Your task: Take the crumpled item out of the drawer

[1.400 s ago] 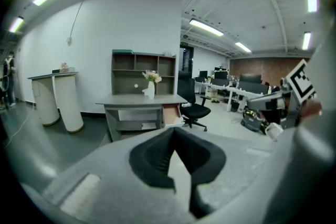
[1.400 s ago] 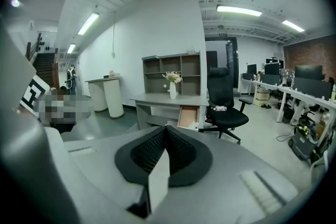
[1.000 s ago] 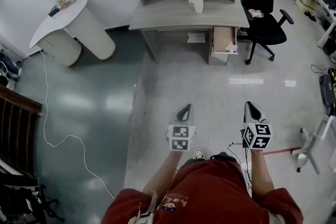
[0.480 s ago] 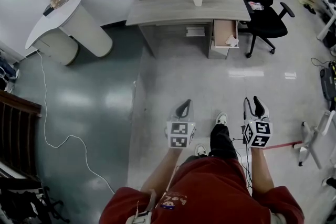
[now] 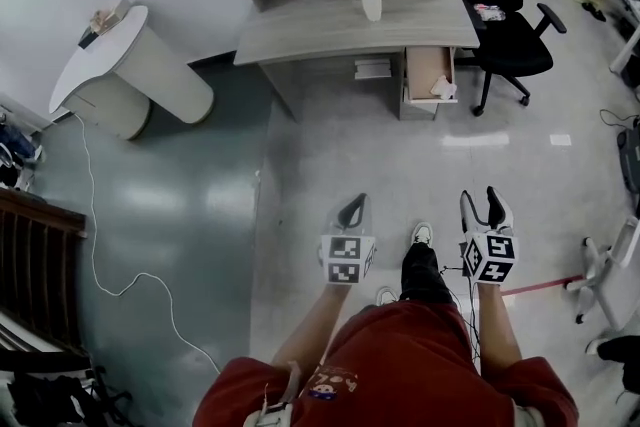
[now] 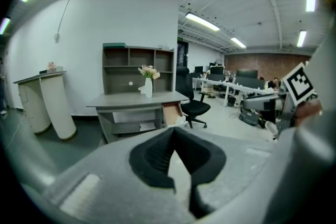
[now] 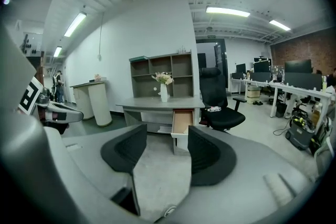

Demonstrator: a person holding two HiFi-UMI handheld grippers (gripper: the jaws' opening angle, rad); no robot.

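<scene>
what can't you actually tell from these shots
- Crumpled item: in the head view it is only a small white blob at the front of the open drawer, too small to identify.
- Small object on the office chair: head view, too small to name.
- Bits on the white counter: head view, too small and blurred.

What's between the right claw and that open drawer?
Only bare floor, as the head view shows, separates the open drawer from the right claw, whose jaws have just been opening with nothing between them.
</scene>
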